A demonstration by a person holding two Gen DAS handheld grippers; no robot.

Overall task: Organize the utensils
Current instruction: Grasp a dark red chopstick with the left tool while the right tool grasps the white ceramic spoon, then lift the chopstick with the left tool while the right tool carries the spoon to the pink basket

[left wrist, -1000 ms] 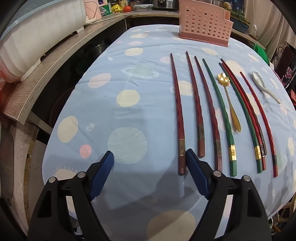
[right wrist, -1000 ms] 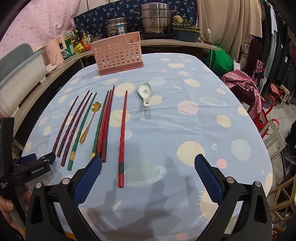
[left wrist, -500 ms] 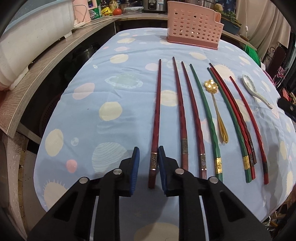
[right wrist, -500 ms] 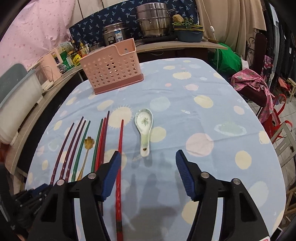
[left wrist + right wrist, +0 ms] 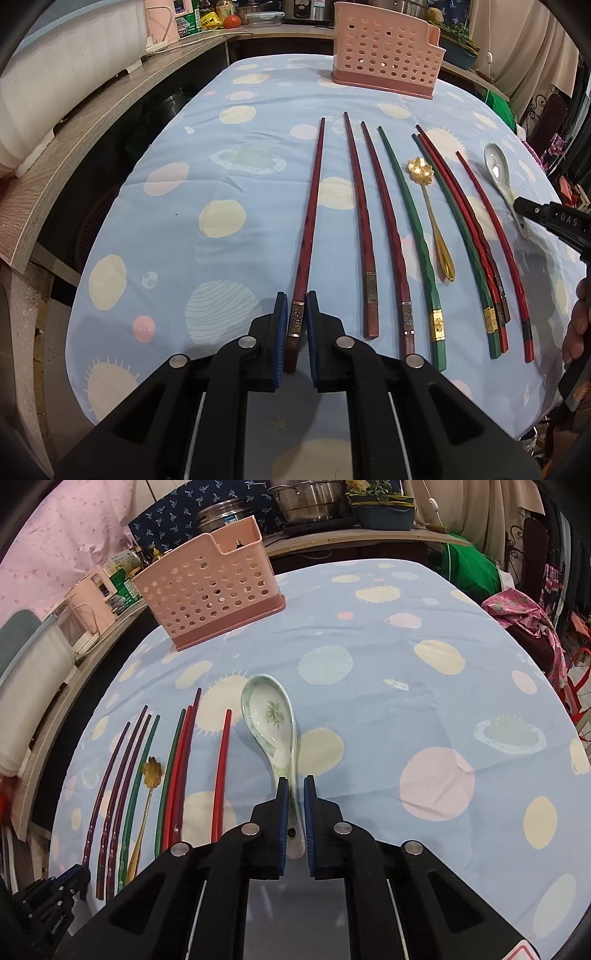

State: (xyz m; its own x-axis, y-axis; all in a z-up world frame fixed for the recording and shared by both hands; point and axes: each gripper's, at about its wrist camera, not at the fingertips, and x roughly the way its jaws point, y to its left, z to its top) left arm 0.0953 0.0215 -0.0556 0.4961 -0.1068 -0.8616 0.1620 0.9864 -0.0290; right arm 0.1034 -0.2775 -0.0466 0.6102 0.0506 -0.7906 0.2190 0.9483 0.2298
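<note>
My left gripper (image 5: 295,328) is shut on the near end of the leftmost dark red chopstick (image 5: 312,206), which lies on the tablecloth. Several more red and green chopsticks (image 5: 406,221) and a gold flower spoon (image 5: 428,206) lie in a row to its right. My right gripper (image 5: 295,812) is shut on the handle of the white ceramic spoon (image 5: 269,712), which rests on the cloth; it also shows in the left wrist view (image 5: 498,170). A pink perforated utensil basket (image 5: 384,62) stands at the far end of the table, also in the right wrist view (image 5: 210,587).
The table wears a blue dotted cloth (image 5: 229,177). A wooden counter (image 5: 85,118) with white bins runs along the left. Pots (image 5: 310,502) and a green plant tub stand behind the basket. Chairs and clothes (image 5: 532,620) crowd the right side.
Both grippers moved forward and closed: the left one around the leftmost chopstick's end, the right one around the ceramic spoon's handle. The utensils have not visibly shifted.
</note>
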